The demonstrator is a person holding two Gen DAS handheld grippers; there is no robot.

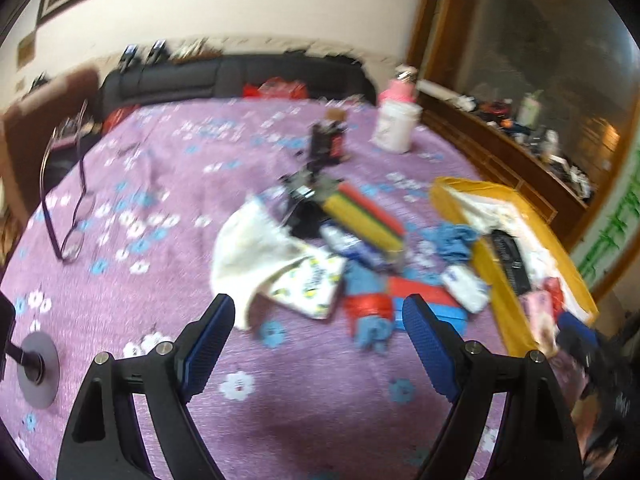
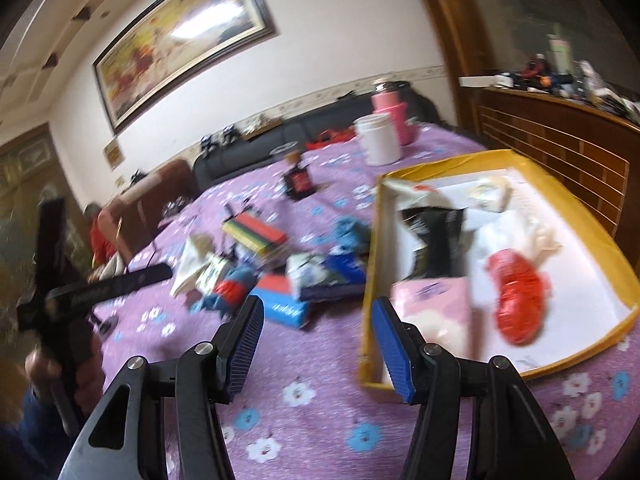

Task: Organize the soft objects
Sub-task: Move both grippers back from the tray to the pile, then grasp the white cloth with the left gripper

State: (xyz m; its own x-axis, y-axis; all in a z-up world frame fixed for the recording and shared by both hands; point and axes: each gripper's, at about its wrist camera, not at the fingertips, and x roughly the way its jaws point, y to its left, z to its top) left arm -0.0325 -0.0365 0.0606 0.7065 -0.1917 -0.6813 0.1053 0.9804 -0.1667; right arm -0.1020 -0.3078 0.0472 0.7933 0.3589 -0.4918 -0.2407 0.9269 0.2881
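Both sets of fingers hang open and empty over the purple bedspread (image 1: 120, 184). Ahead, the white cloth (image 1: 256, 248) lies crumpled left of the yellow box (image 2: 496, 160): light, floppy, best pinched at a bunched fold.

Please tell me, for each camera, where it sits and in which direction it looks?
Left wrist: sits on the left claw, looks down across the purple bedspread at the clutter; its open fingers show.
Right wrist: sits on the right claw, faces the yellow box; open fingers and the person's hand show.
Shared: yellow box, pink bottle, white jar.
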